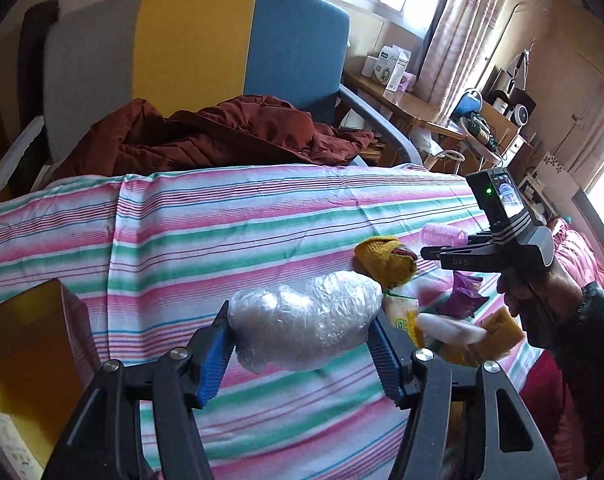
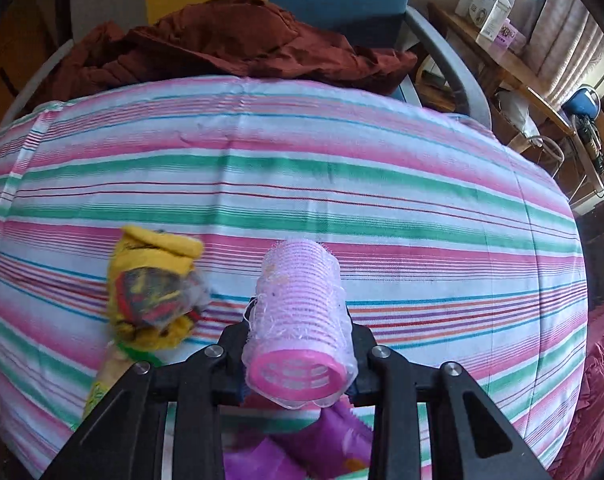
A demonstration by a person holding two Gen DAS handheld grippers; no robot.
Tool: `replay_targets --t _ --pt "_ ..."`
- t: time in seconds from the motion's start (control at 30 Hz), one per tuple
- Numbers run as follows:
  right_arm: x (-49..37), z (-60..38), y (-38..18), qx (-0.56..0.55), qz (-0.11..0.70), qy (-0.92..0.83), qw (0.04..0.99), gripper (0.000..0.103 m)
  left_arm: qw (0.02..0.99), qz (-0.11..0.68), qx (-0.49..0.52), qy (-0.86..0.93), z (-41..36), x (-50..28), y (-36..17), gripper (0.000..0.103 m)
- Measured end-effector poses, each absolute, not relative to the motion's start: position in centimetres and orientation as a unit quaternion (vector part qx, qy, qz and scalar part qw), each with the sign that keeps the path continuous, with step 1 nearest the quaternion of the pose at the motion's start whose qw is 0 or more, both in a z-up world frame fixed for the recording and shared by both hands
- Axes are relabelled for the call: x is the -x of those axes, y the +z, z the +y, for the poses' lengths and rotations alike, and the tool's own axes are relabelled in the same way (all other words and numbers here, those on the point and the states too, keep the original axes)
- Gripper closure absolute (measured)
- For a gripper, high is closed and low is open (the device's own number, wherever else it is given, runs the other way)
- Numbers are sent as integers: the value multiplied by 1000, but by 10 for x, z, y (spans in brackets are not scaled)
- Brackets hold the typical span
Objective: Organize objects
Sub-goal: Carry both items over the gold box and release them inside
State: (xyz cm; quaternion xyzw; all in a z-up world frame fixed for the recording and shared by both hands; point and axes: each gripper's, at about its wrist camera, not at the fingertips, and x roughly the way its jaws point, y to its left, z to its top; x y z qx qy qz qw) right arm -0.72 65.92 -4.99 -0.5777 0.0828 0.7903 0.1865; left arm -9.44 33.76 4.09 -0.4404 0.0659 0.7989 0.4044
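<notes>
My left gripper is shut on a clear plastic-wrapped bundle, held above the striped bed sheet. My right gripper is shut on a pink hair roller, also held above the sheet; the gripper and roller show at the right of the left wrist view. A yellow knitted item with a multicoloured bundle lies just beyond the left gripper. A purple packet, a yellow sponge and a white object lie beside it.
A yellow box stands at the left edge of the bed. A dark red jacket lies on a grey, yellow and blue chair behind the bed. A wooden desk with boxes stands at the right by the window.
</notes>
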Motion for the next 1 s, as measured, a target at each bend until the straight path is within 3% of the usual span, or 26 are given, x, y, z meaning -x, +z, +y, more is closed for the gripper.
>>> replay_targets --t 0.47,0.77,1.0 --pt "29 485 43 483 47 872 69 70 360 0 425 831 210 66 68 40" --pt "55 325 34 483 68 871 -58 70 250 -24 414 875 71 56 53 40" --pt "97 258 11 504 67 857 -85 70 178 -10 423 888 -1 47 17 35"
